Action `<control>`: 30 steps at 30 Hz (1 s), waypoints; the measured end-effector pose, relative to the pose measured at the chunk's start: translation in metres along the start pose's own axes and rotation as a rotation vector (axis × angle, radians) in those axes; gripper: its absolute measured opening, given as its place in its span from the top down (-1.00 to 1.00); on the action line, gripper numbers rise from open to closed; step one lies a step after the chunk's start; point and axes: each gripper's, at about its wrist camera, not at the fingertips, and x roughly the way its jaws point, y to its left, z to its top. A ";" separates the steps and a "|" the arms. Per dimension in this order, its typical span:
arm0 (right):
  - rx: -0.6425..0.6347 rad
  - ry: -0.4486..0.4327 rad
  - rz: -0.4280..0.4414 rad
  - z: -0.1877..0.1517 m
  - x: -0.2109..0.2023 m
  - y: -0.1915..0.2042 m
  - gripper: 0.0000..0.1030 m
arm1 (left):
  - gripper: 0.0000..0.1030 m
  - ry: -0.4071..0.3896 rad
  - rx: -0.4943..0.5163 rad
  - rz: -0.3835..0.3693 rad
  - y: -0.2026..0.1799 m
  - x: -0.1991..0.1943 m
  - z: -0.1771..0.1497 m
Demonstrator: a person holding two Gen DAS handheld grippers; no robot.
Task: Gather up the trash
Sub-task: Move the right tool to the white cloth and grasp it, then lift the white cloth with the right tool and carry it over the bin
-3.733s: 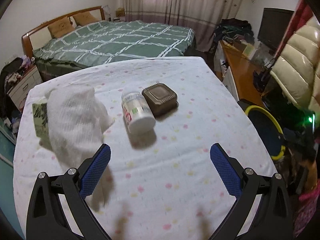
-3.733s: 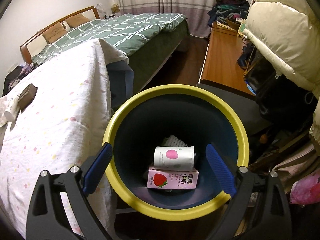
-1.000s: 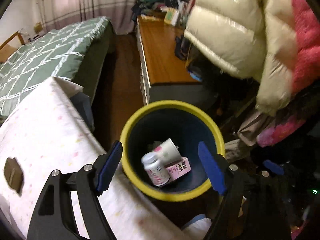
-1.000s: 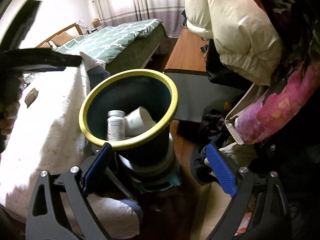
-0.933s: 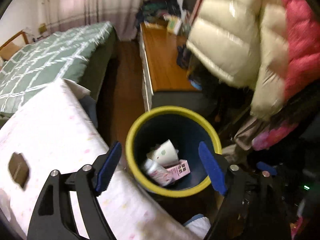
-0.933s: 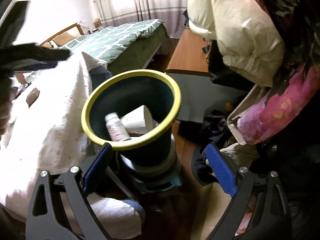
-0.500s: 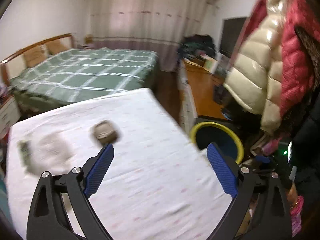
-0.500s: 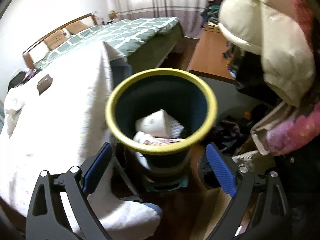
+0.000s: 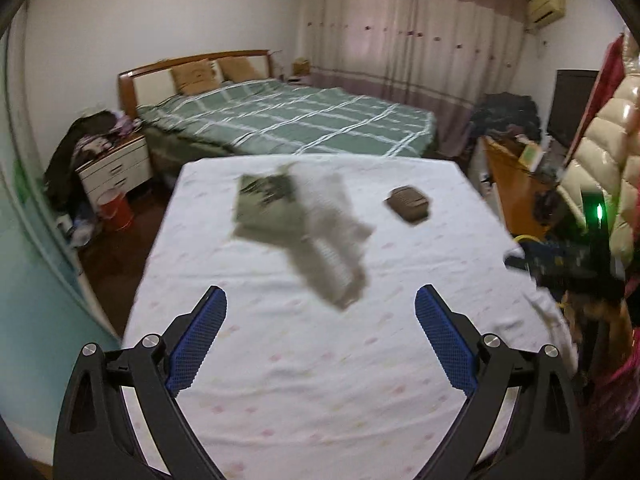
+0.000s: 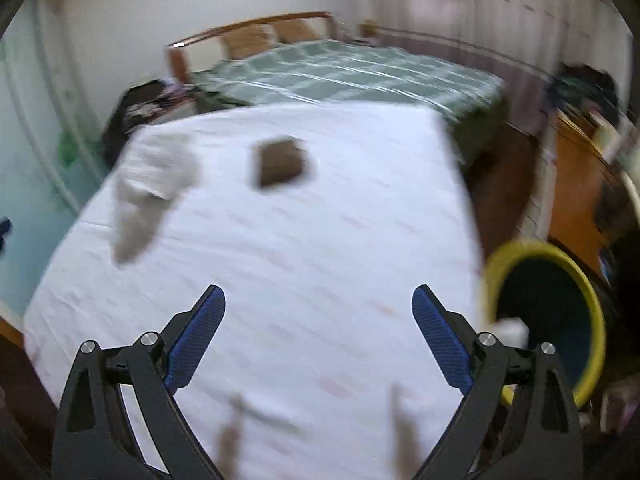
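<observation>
Left wrist view, near to far: left gripper [image 9: 320, 344] hangs over the table [image 9: 320, 380], jaws wide apart, nothing between them, probably spread ready for the next pickup. Past it on the dotted cloth, white tissue [image 9: 332, 228] lies draped, partly over a green pack [image 9: 264, 204], touching it. Brown box [image 9: 409, 204] sits to the right, apart from the tissue, nearer the table's far right side. Bed [image 9: 288, 120] beyond the table, curtains at the back. Right wrist view, heavily blurred: right gripper [image 10: 318, 336] also spread and empty, over the near table edge. Tissue [image 10: 152, 184] far left, box [image 10: 280, 162] at centre, apart. Bin [image 10: 548, 312] stands on the floor just beside the table's right edge, low enough for drops; something white inside, too blurred to name. Judgement: tissue and box look like the remaining trash on the table; whether the pack counts as trash is unclear. Either gripper could go for either item.
</observation>
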 end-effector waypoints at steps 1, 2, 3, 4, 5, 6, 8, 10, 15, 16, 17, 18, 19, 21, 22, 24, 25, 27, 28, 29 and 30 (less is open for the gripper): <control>-0.029 -0.012 0.043 0.014 0.007 0.023 -0.75 | -0.82 0.001 -0.009 0.009 0.007 -0.002 -0.004; -0.046 -0.015 0.067 0.024 0.012 0.037 -0.74 | -0.82 0.001 -0.016 0.010 0.014 -0.003 -0.006; -0.063 -0.017 0.094 0.034 0.018 0.055 -0.74 | -0.82 -0.002 -0.023 0.009 0.021 -0.004 -0.007; -0.075 -0.020 0.120 0.042 0.022 0.069 -0.70 | -0.82 -0.004 -0.029 0.009 0.023 -0.004 -0.008; -0.088 -0.024 0.149 0.050 0.026 0.085 -0.66 | -0.82 -0.006 -0.034 0.011 0.027 -0.004 -0.008; -0.106 -0.027 0.168 0.058 0.031 0.101 -0.64 | -0.82 -0.007 -0.036 0.011 0.026 -0.003 -0.009; -0.138 -0.025 0.182 0.071 0.043 0.127 -0.52 | -0.82 -0.007 -0.036 0.005 0.030 -0.002 -0.010; -0.165 -0.009 0.183 0.084 0.059 0.150 -0.43 | -0.82 -0.001 -0.038 -0.002 0.033 0.001 -0.010; -0.182 0.041 0.178 0.099 0.092 0.181 -0.38 | -0.82 0.015 -0.041 -0.007 0.037 0.007 -0.014; -0.183 0.052 0.171 0.102 0.099 0.185 -0.38 | -0.82 0.018 -0.045 -0.009 0.039 0.008 -0.015; -0.181 0.062 0.170 0.102 0.104 0.186 -0.36 | -0.82 0.021 -0.048 -0.012 0.041 0.009 -0.017; -0.183 0.068 0.164 0.104 0.110 0.189 -0.34 | -0.82 0.025 -0.051 -0.012 0.043 0.010 -0.018; -0.187 0.071 0.157 0.103 0.113 0.189 -0.25 | -0.82 0.028 -0.053 -0.011 0.043 0.010 -0.018; -0.186 0.085 0.156 0.102 0.119 0.190 -0.14 | -0.82 0.035 -0.056 -0.012 0.045 0.013 -0.020; -0.184 0.091 0.155 0.103 0.121 0.190 -0.06 | -0.82 0.037 -0.056 -0.013 0.047 0.014 -0.021; -0.187 0.093 0.150 0.102 0.121 0.189 0.12 | -0.82 0.039 -0.059 -0.014 0.047 0.016 -0.021; -0.187 0.096 0.150 0.102 0.122 0.189 0.30 | -0.82 0.041 -0.060 -0.015 0.047 0.017 -0.022; -0.188 0.098 0.157 0.101 0.121 0.187 0.57 | -0.82 0.042 -0.058 -0.016 0.047 0.019 -0.022; -0.187 0.096 0.164 0.102 0.120 0.185 0.75 | -0.82 0.044 -0.058 -0.018 0.047 0.020 -0.022; -0.186 0.093 0.165 0.102 0.118 0.184 0.81 | -0.82 0.045 -0.058 -0.019 0.048 0.021 -0.022; -0.183 0.086 0.164 0.103 0.115 0.184 0.82 | -0.82 0.047 -0.058 -0.021 0.047 0.022 -0.023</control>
